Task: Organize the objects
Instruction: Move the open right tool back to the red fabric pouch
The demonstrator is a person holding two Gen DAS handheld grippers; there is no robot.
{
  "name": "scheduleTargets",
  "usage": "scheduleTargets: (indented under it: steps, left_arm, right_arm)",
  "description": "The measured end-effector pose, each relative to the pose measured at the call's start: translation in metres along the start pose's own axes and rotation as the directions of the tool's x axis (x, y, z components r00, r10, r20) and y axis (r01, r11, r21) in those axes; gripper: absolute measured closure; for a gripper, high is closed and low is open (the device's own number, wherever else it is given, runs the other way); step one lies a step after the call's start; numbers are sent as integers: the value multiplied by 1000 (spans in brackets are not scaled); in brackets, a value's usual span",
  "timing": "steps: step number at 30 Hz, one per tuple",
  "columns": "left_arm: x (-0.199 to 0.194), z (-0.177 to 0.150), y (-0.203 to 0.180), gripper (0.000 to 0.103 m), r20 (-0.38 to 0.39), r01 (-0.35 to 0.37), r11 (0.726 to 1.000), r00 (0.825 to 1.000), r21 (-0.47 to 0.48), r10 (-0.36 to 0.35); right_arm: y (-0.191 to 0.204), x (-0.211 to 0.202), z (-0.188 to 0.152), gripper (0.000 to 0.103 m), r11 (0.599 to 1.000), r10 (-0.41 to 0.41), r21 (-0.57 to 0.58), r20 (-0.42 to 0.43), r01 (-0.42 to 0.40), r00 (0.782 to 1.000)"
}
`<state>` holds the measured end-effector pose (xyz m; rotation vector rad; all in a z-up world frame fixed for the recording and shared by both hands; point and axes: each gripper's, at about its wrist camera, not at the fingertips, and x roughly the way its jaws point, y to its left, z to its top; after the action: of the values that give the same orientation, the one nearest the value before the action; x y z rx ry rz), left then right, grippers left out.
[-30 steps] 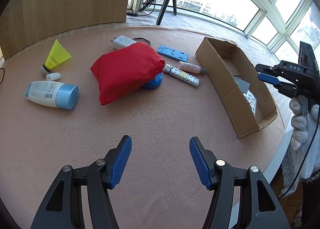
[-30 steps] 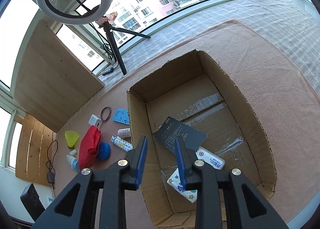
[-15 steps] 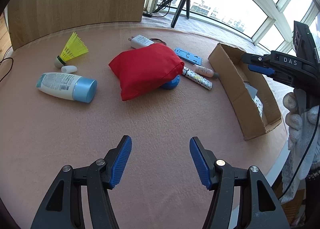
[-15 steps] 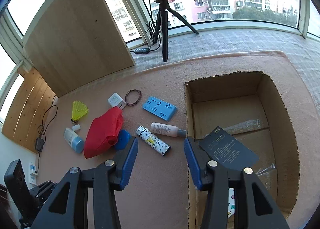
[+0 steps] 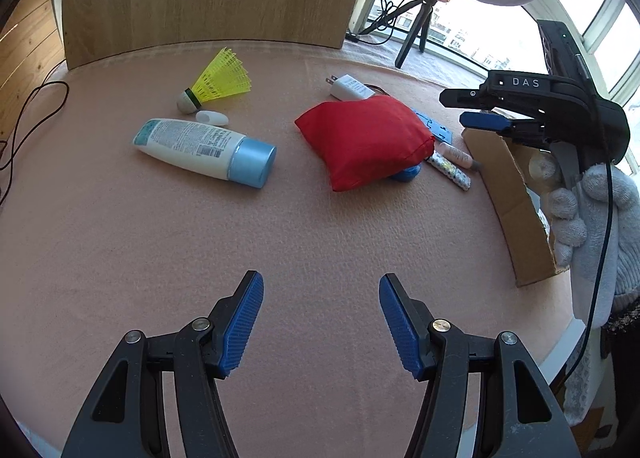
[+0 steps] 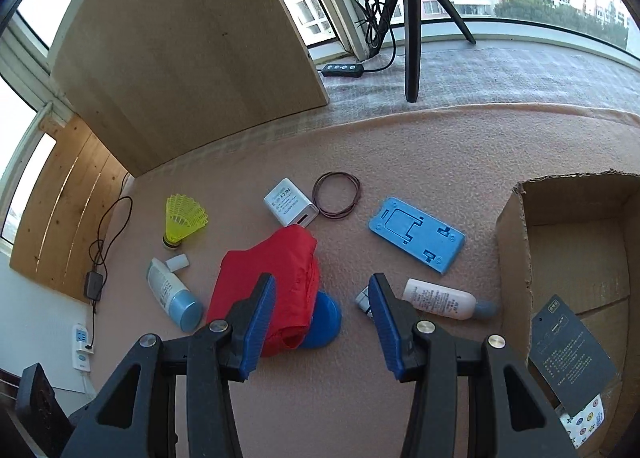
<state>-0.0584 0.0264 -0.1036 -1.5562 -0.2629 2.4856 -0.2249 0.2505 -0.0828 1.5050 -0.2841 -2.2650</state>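
Hanging over the pink tabletop (image 5: 320, 242), the left claw (image 5: 321, 322) is wide and holds nothing. The right claw (image 6: 322, 322) is wide too, with nothing in it, above the red bag (image 6: 266, 282). The bag lies partly on a blue disc (image 6: 326, 320). Just beside them lie a patterned tube (image 5: 450, 172) and a small white bottle (image 6: 440, 300). A big white bottle (image 5: 204, 148) with a blue cap lies near a yellow shuttlecock (image 5: 218, 82). The cardboard box (image 6: 516, 258) sits on the right, with a dark card (image 6: 568, 354) inside.
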Motion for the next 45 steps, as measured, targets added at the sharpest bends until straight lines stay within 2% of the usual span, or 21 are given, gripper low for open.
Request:
scheduleTargets:
  steps: [7, 19, 23, 29, 31, 36, 45]
  left_arm:
    - [-8, -8, 26, 39, -5, -28, 999, 1000, -39, 28]
    - [-16, -10, 51, 39, -8, -55, 995, 998, -78, 54]
    - [-17, -11, 52, 39, -9, -56, 995, 998, -77, 56]
    - [-19, -11, 56, 39, -4, -56, 995, 998, -86, 56]
    - [-19, -11, 57, 39, -3, -56, 995, 998, -88, 56]
    - [-18, -10, 56, 39, -2, -52, 995, 999, -91, 52]
    - [-17, -8, 52, 39, 6, -42, 995, 999, -92, 43]
  right_arm:
    - [2, 36, 20, 59, 996, 62, 75, -49, -58, 997]
    - [11, 68, 39, 59, 998, 21, 68, -81, -16, 996]
    - [17, 79, 38, 59, 998, 35, 56, -105, -29, 994]
    - [43, 82, 29, 59, 998, -2, -64, -117, -5, 993]
    - [53, 82, 23, 59, 992, -35, -124, -115, 20, 993]
    - [73, 81, 4, 61, 975, -58, -219, -125, 29, 991]
    - [87, 66, -37, 61, 956, -66, -292, -126, 26, 990]
